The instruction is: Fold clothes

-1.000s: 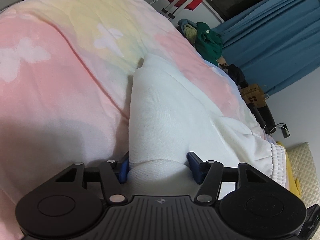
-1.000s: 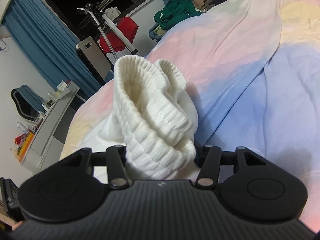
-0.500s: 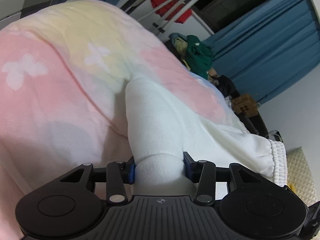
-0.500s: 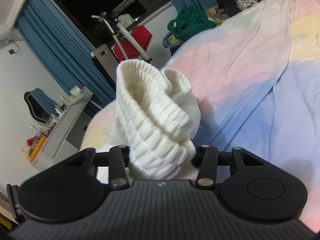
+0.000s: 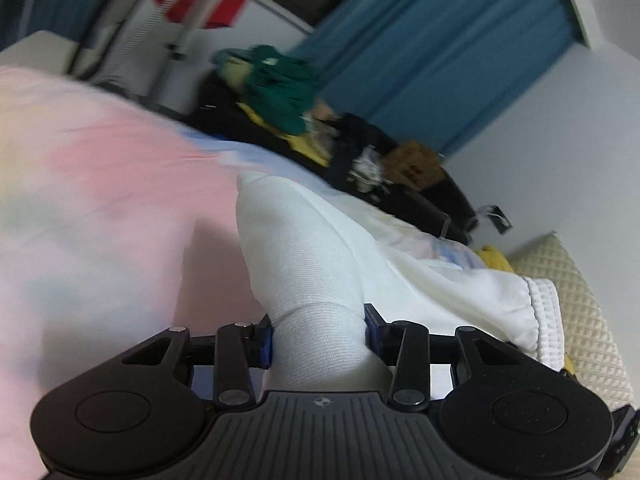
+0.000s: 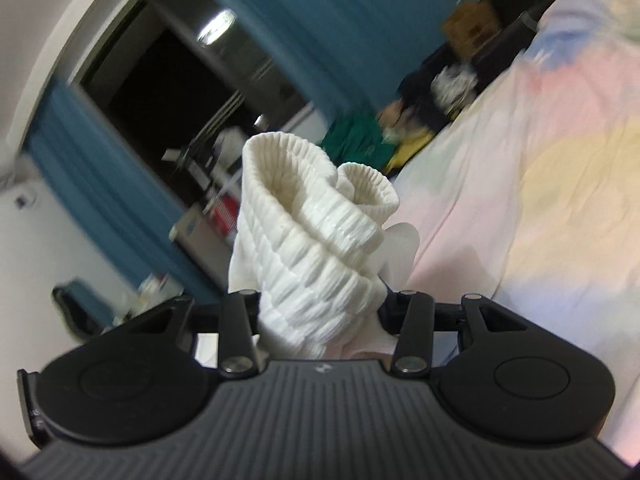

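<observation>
A white garment (image 5: 320, 264) lies on a pastel bedspread (image 5: 100, 208). My left gripper (image 5: 318, 334) is shut on a bunched fold of its smooth fabric, and the cloth stretches away to a gathered white edge (image 5: 540, 320) at the right. My right gripper (image 6: 320, 316) is shut on the garment's ribbed white cuff (image 6: 312, 232), which stands up in a twisted roll above the fingers. Both held parts are lifted off the bedspread (image 6: 540, 200). The fingertips are hidden in cloth in both views.
A pile of green, yellow and dark clothes (image 5: 280, 88) lies beyond the bed's far edge. Blue curtains (image 5: 420, 60) and a drying rack (image 5: 188, 20) stand behind. A quilted cream headboard (image 5: 572, 300) is at the right. A dark window (image 6: 172, 92) shows in the right wrist view.
Both grippers have risen and swung with the garment still held. The views now show more of the room and less of the bedspread, with motion blur.
</observation>
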The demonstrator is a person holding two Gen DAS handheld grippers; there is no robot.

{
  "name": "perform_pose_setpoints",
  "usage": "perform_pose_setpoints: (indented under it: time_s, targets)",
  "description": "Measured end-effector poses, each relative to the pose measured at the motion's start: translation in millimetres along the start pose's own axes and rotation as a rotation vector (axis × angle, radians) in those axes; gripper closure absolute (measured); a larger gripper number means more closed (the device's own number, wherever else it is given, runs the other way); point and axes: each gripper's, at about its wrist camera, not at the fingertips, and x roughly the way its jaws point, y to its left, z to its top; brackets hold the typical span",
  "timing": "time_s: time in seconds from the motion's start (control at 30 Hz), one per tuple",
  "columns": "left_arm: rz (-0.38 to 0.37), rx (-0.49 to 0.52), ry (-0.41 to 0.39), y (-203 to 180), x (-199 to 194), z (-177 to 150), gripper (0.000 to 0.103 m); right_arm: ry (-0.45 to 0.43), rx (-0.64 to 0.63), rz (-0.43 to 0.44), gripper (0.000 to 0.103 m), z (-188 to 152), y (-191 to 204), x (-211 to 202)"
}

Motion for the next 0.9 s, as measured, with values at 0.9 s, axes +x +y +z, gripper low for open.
perform_pose_setpoints:
  time_s: [0.9]
  targets:
    - [0.182,0.4,0.193,-81,235,-69,0.042,0.179,0.204,-0.47,0.035,3,-189,50]
